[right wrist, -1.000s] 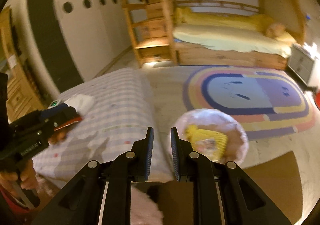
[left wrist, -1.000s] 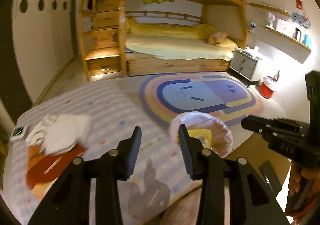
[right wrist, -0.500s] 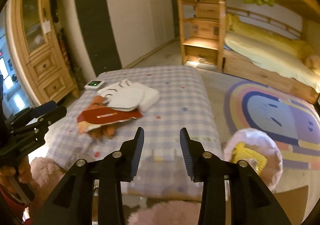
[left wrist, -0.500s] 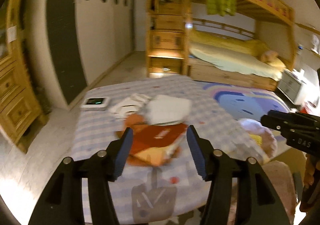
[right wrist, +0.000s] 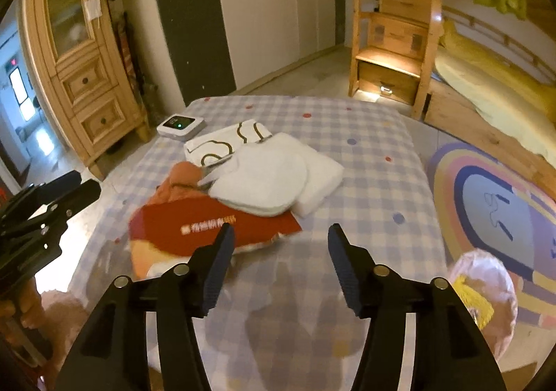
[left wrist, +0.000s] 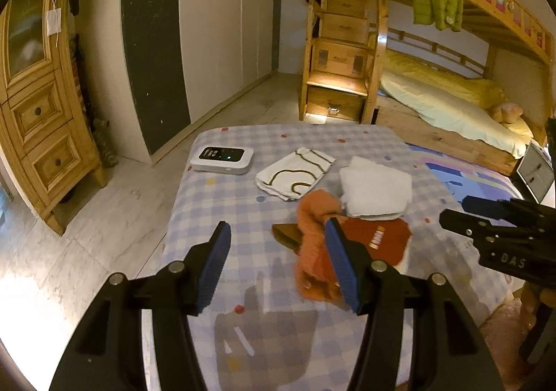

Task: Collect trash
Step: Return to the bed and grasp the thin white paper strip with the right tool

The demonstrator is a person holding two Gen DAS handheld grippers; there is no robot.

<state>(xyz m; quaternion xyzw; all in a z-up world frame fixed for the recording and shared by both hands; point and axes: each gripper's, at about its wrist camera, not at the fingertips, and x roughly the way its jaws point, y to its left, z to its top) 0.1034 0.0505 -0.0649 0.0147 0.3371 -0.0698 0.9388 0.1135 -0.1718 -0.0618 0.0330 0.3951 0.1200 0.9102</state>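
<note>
A pile of trash lies on the checked tablecloth (left wrist: 222,210): a red packet (left wrist: 377,238) (right wrist: 215,224), orange wrapping (left wrist: 314,217) (right wrist: 180,179), white folded tissues (left wrist: 375,187) (right wrist: 274,179) and a white napkin with brown lines (left wrist: 295,173) (right wrist: 222,144). My left gripper (left wrist: 278,252) is open, hovering over the near left side of the pile. My right gripper (right wrist: 279,259) is open, just in front of the red packet. A lined trash bin (right wrist: 483,290) with yellow trash inside stands on the floor at the table's right.
A white device with a green light (left wrist: 222,158) (right wrist: 180,125) sits at the table's far left corner. A wooden cabinet (left wrist: 38,106) stands left, a bunk bed with stairs (left wrist: 347,54) behind, a colourful rug (right wrist: 493,203) on the right floor.
Both grippers swung left from the bin to face the table and moved closer to the trash pile. Both opened wider, the right from nearly shut.
</note>
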